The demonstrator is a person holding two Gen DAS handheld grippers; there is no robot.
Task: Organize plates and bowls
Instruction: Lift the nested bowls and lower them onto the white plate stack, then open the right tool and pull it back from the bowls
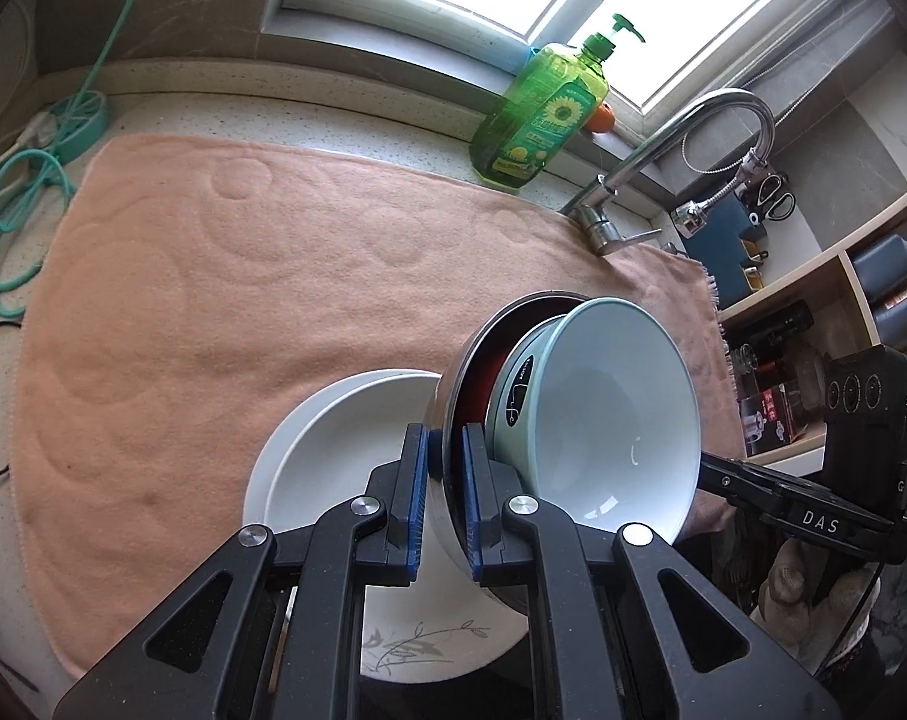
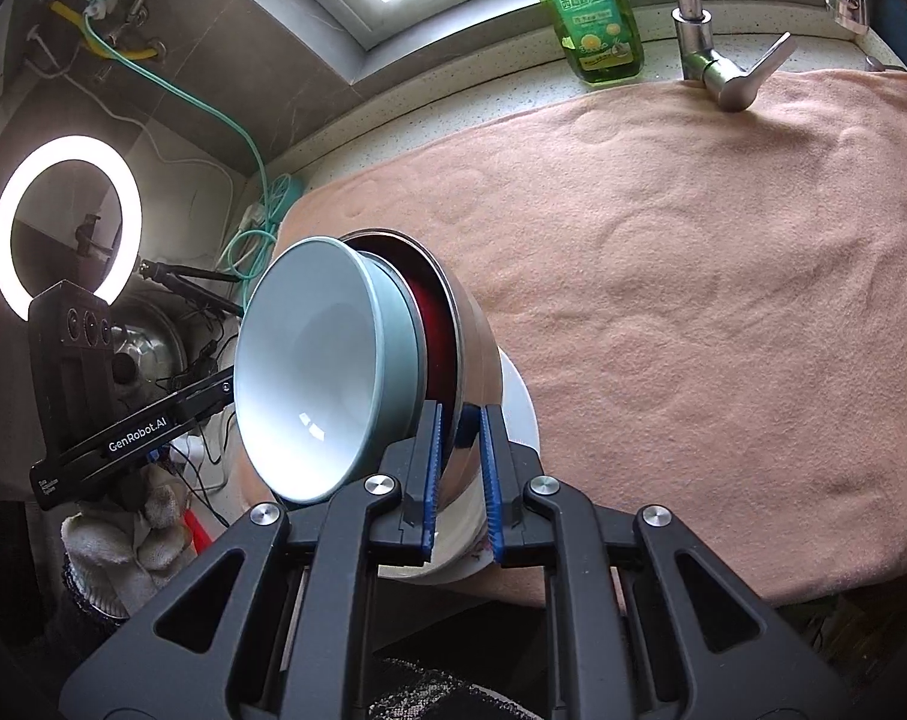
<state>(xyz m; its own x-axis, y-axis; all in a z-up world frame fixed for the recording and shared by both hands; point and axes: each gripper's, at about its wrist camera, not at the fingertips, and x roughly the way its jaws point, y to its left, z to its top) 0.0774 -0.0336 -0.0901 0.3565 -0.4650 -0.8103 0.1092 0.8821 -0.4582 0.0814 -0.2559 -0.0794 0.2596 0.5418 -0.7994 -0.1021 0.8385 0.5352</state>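
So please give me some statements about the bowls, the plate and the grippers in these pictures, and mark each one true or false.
1. Both grippers clamp the rim of the steel bowl. True: the left gripper and the right gripper each pinch it.
2. The pale blue bowl sits nested inside the steel bowl. True.
3. The steel bowl's inside is green. False: it is red.
4. The white plate lies on bare stone counter. False: it lies on the peach towel.
5. The soap bottle stands by the window. True.
6. The plate is plain. False: a grey leaf pattern shows on it.
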